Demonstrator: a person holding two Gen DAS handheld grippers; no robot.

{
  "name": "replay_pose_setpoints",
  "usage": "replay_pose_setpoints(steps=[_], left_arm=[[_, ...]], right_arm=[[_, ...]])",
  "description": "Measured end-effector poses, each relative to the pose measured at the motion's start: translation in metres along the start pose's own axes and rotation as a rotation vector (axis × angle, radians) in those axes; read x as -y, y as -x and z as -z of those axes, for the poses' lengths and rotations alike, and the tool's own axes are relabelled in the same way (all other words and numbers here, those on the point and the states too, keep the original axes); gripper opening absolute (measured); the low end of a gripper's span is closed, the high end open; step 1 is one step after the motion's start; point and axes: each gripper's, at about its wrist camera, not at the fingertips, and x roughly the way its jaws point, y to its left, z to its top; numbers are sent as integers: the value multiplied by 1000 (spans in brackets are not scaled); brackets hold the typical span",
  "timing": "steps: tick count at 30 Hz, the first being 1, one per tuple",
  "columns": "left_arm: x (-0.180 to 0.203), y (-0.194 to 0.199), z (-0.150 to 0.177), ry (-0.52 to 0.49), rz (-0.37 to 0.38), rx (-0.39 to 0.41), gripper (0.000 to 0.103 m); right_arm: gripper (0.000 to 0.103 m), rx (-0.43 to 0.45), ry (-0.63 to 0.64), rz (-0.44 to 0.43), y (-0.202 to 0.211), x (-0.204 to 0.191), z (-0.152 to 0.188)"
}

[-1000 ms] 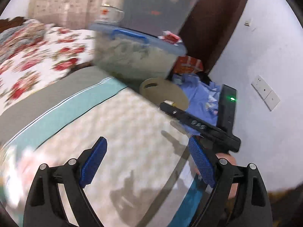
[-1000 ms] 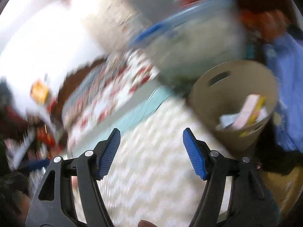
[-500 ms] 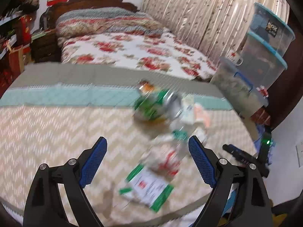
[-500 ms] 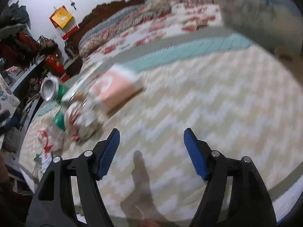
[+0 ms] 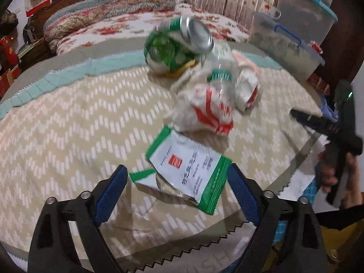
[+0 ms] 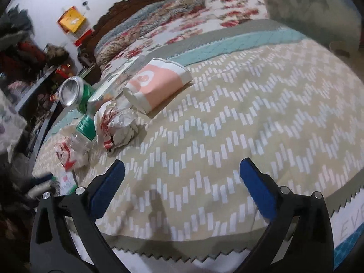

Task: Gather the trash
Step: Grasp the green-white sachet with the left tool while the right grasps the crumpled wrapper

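Beige chevron cloth covers the round tabletop [image 5: 68, 122], and all the trash lies on it. The left claw [image 5: 176, 193] stands wide open and holds nothing; a single green-and-white sachet [image 5: 186, 167] lies flat between its blue pads, just ahead of them and touching neither. Beyond the sachet, further ahead of that claw, sits a crumpled white wrapper with red print [image 5: 204, 111], then a clear plastic bottle with a green label [image 5: 219, 79], and furthest off one green drink can [image 5: 179, 45] on its side, its silver end turned toward the camera.

The right claw [image 6: 182, 188] is also spread wide and empty, with only bare cloth between its pads. The trash pile lies well off to its left and ahead. This view alone makes plain a pink-and-white paper cup [image 6: 157, 84] lying on its side, and it separates two crumpled wrappers where the left view blurs them. From here the sachet is only a sliver at the far left beside the left claw.

Only the left view shows the person's right hand [image 5: 336, 170] on its claw's handle, and the stacked clear storage bins [image 5: 295, 29] past the tabletop. A floral-quilted bed [image 6: 182, 22] lies behind in both views.
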Motion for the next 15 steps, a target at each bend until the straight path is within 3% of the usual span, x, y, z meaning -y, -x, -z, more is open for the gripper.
replay_pose_setpoints(steps=[1, 2, 3, 5, 8, 10, 12, 14, 15], left_arm=[[0, -5, 2, -2, 10, -20, 34], [-1, -5, 4, -7, -13, -9, 23], [-1, -4, 5, -15, -9, -3, 3], [-9, 1, 7, 19, 40, 0, 2], [-25, 17, 7, 60, 39, 44, 1], [-37, 33, 5, 89, 33, 82, 1], [-47, 48, 5, 99, 1, 117, 1], [-57, 60, 7, 109, -35, 140, 1], [-63, 64, 8, 119, -50, 148, 1]], right_arm=[[76, -7, -23, -58, 2, 1, 0], [63, -29, -4, -116, 1, -9, 0], [60, -33, 44, -123, 0, -23, 0], [56, -6, 185, -118, 4, -56, 3], [56, 22, 461, -135, 3, -128, 15], [56, 37, 571, -119, -5, -161, 22], [52, 28, 624, -98, -21, -184, 25], [39, 0, 640, -102, -40, -198, 27], [37, -12, 649, -85, -47, -203, 28]])
